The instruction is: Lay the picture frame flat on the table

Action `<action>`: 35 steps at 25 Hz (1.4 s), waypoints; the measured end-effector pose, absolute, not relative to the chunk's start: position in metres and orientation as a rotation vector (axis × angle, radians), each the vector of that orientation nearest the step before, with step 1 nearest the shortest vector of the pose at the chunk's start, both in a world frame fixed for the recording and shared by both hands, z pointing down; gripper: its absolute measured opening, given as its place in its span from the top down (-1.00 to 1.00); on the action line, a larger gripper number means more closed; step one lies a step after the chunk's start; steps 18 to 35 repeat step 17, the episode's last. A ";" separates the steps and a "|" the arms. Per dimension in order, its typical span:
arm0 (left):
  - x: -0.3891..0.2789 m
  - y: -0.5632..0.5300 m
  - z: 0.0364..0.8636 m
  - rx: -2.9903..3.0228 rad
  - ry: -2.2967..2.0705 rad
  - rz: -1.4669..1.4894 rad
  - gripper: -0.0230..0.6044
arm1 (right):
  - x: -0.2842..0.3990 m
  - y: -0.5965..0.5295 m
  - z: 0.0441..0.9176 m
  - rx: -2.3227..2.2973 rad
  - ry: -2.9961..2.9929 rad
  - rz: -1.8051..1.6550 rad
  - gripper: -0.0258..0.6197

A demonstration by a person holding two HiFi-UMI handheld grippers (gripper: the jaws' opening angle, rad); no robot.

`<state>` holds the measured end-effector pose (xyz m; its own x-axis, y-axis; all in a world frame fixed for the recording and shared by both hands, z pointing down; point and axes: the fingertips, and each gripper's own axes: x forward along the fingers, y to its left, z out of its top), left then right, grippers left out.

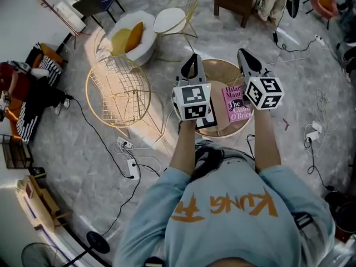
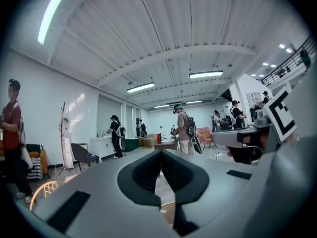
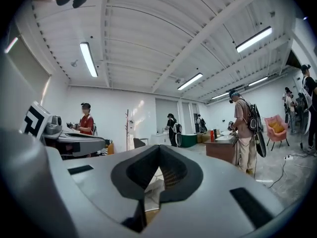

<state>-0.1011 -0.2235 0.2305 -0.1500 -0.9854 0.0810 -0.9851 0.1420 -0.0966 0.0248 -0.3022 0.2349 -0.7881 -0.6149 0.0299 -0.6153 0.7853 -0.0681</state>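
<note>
In the head view both grippers are held up high over a small round wooden table (image 1: 218, 68), pointing away from me. The tips of my left gripper (image 1: 193, 59) meet, with nothing between them. My right gripper (image 1: 243, 53) is shut and empty too. In the left gripper view the left gripper (image 2: 160, 152) points level across the room, and the right gripper (image 3: 158, 148) does the same in its own view. A pink book (image 1: 236, 103) lies on the table. Beside it a black-and-white flat thing (image 1: 209, 119) is mostly hidden under the left marker cube. I cannot tell whether it is the picture frame.
Two gold wire chairs (image 1: 119, 90) and a white seat with a yellow cushion (image 1: 132, 38) stand left of the table. Cables and power strips (image 1: 131, 167) lie on the floor. Several people (image 2: 184, 128) stand around the room near a desk.
</note>
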 end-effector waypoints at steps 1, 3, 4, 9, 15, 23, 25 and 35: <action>-0.104 -0.222 0.229 -2.020 2.382 -0.207 0.86 | 0.022 -0.302 0.234 1.022 -2.962 0.110 0.93; -0.111 -0.217 0.227 -1.971 2.410 -0.218 0.86 | 0.015 -0.300 0.234 1.015 -2.963 0.098 0.93; -0.115 -0.214 0.227 -1.953 2.424 -0.220 0.86 | 0.011 -0.298 0.233 1.006 -2.966 0.090 0.93; -0.124 -0.205 0.225 -1.907 2.463 -0.205 0.86 | 0.005 -0.293 0.229 0.965 -2.981 0.062 0.93; -0.130 -0.200 0.229 -1.869 2.493 -0.158 0.86 | 0.004 -0.295 0.235 0.942 -2.978 0.043 0.93; -0.131 -0.198 0.229 -1.850 2.500 -0.125 0.86 | 0.005 -0.295 0.237 0.933 -2.977 0.036 0.93; -0.131 -0.198 0.229 -1.850 2.500 -0.125 0.86 | 0.005 -0.295 0.237 0.933 -2.977 0.036 0.93; -0.131 -0.198 0.229 -1.850 2.500 -0.125 0.86 | 0.005 -0.295 0.237 0.933 -2.977 0.036 0.93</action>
